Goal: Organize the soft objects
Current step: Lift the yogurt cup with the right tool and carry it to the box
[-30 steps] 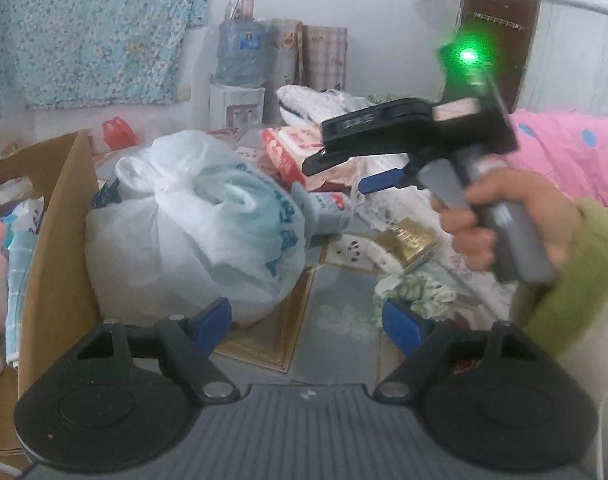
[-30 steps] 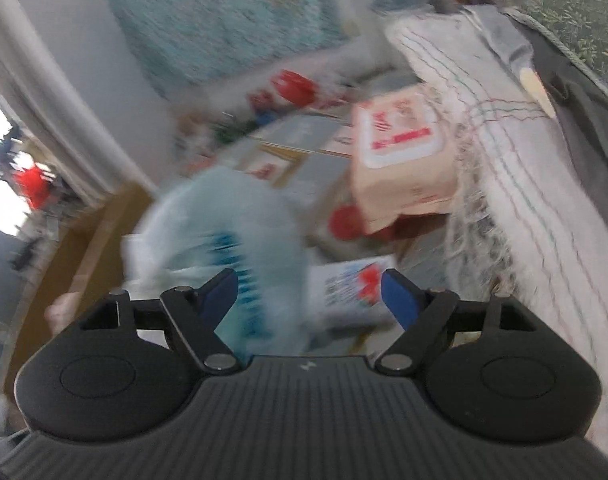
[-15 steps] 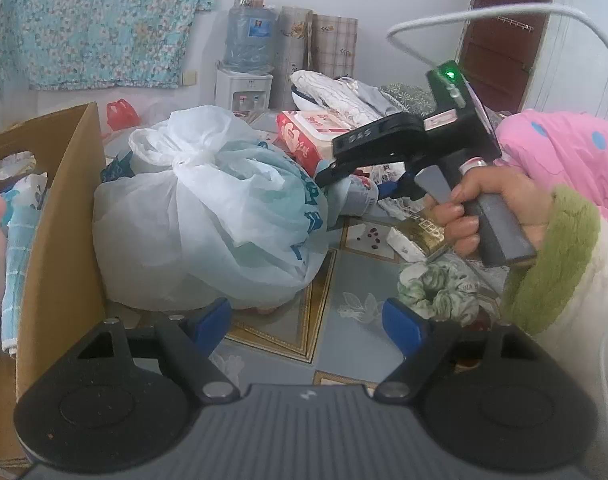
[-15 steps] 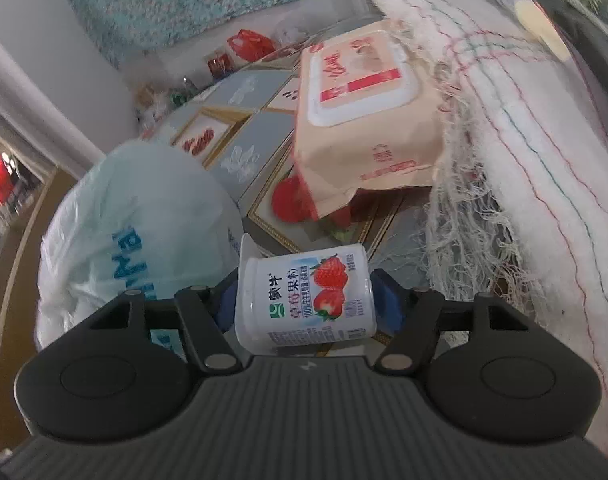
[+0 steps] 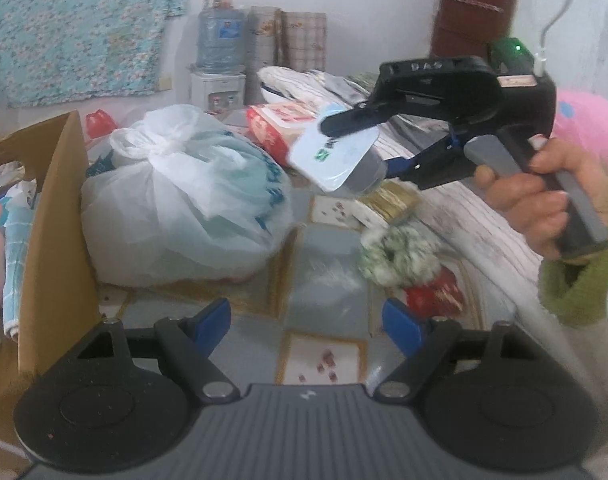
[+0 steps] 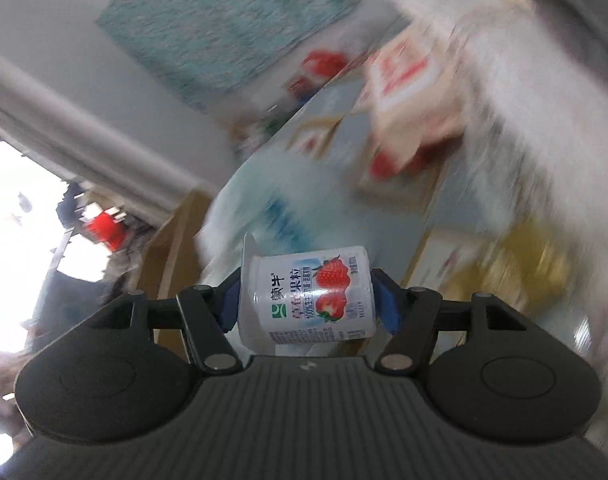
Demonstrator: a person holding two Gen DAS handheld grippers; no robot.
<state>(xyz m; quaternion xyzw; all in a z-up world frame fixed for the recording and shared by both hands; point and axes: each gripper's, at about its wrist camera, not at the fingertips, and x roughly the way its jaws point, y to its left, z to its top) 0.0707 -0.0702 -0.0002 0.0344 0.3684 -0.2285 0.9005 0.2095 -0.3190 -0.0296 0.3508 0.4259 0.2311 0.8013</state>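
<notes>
Yogurt cup [image 6: 308,294], earlier on the floor, now clamped aloft in right claw [image 6: 306,300]; left claw [image 5: 306,320] spread, empty.

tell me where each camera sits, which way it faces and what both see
Left wrist: on the open, empty left claw, facing the tiled floor, white plastic bag and cardboard box; the right hand and right claw show.
Right wrist: on the right claw, shut on a strawberry yogurt cup, looking over a blurred floor.
Shared: the yogurt cup, bag and box.
</notes>
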